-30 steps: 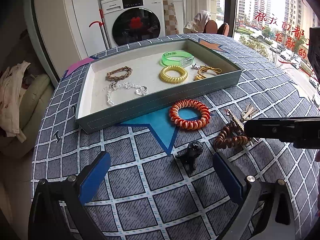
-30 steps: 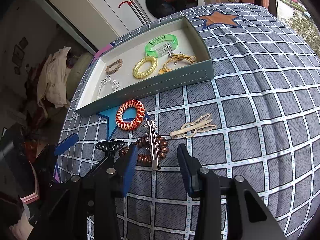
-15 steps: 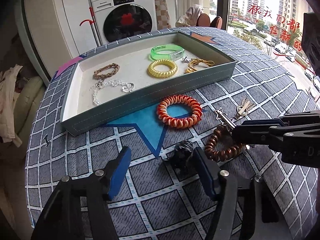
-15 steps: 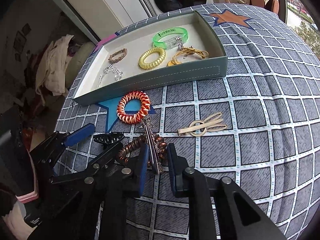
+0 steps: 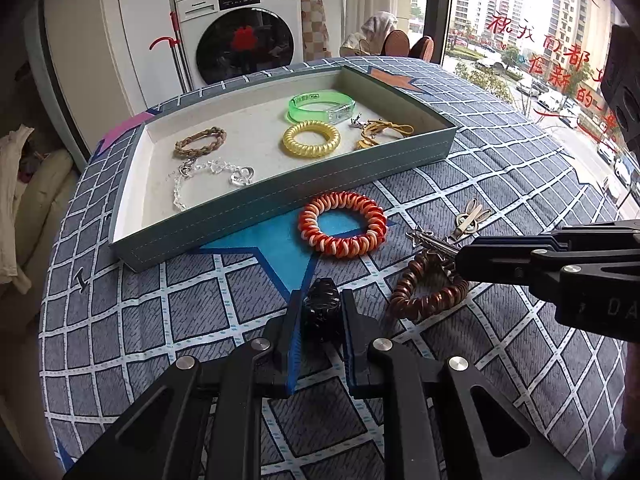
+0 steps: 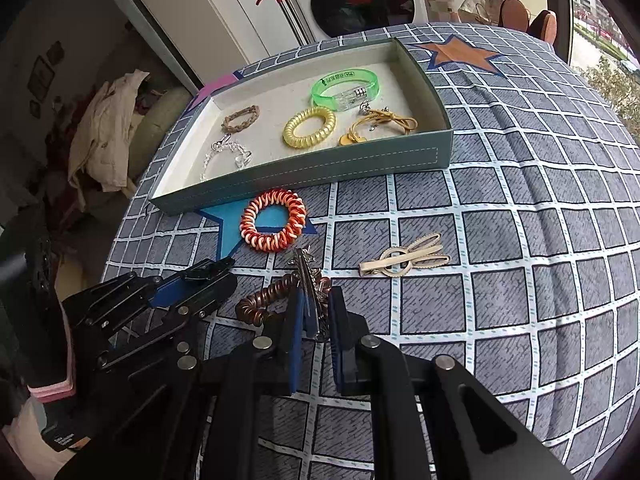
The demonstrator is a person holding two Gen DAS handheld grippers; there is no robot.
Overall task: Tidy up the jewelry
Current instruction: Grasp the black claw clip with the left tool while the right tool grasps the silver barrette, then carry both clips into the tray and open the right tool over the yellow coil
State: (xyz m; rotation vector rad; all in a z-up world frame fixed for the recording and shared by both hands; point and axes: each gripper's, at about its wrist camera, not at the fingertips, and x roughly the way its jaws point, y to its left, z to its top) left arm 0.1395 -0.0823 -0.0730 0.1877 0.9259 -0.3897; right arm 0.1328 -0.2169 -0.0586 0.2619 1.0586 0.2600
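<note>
A grey-green tray [image 5: 288,196] [image 6: 320,168] on the checked tablecloth holds a green bangle [image 5: 321,106], a yellow coil tie [image 5: 311,139], a gold cord piece [image 5: 380,132], a braided bracelet [image 5: 200,142] and a silver chain [image 5: 212,174]. My left gripper [image 5: 320,312] is shut on a black hair claw [image 5: 322,306] on the cloth. My right gripper [image 6: 314,312] is shut on a silver hair clip [image 6: 306,280] that lies across a brown coil tie [image 6: 264,300] [image 5: 428,292]. An orange-white coil tie [image 5: 342,224] [image 6: 273,220] lies in front of the tray.
A gold scissor-shaped clip [image 6: 404,258] [image 5: 470,216] lies on the cloth to the right. A washing machine [image 5: 240,36] and a window stand behind the table. Clothes [image 6: 104,132] lie on a seat at the left.
Both grippers have closed from open: the left onto the black hair claw, the right onto the silver hair clip. Both have moved forward towards the tray.
</note>
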